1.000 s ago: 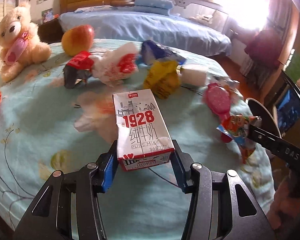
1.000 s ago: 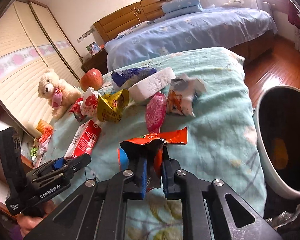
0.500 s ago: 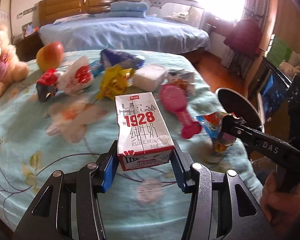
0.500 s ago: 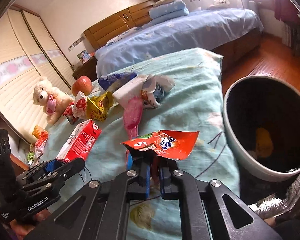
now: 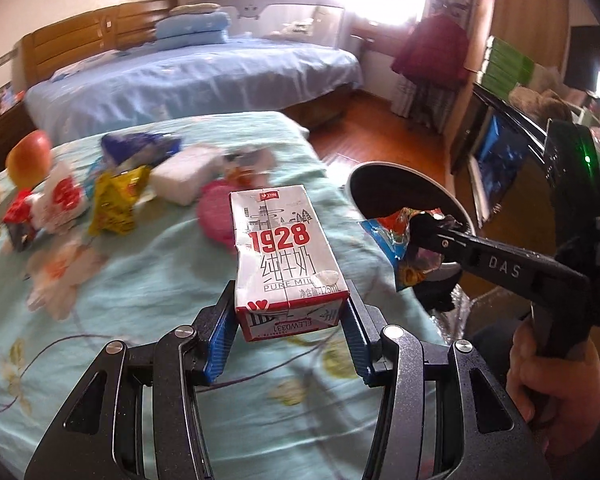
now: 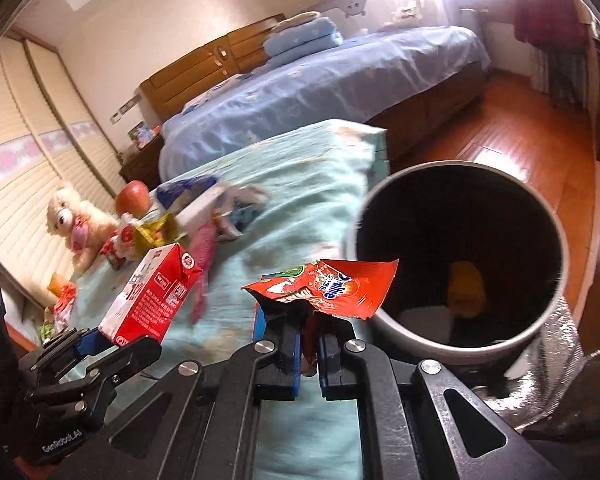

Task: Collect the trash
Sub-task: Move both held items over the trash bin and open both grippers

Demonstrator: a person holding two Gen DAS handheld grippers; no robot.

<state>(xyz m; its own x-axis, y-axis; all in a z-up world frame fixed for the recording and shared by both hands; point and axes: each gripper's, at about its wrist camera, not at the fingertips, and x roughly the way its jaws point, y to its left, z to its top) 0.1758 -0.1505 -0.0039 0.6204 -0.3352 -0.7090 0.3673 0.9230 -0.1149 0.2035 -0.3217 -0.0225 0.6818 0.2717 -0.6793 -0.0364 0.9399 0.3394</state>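
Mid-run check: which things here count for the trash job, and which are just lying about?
Job:
milk carton in left gripper
red wrapper in right gripper
bin
yellow wrapper
blue wrapper

Lying about:
apple
teddy bear
pink brush

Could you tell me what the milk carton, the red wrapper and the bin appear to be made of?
Milk carton: coated paperboard by the look, with printed faces, folded seams and a dented edge. Red wrapper: thin glossy plastic film, perhaps foil-lined, crinkled and torn at one end. Bin: smooth pale wall and rim, dark inside; plastic or painted metal, I cannot tell which.
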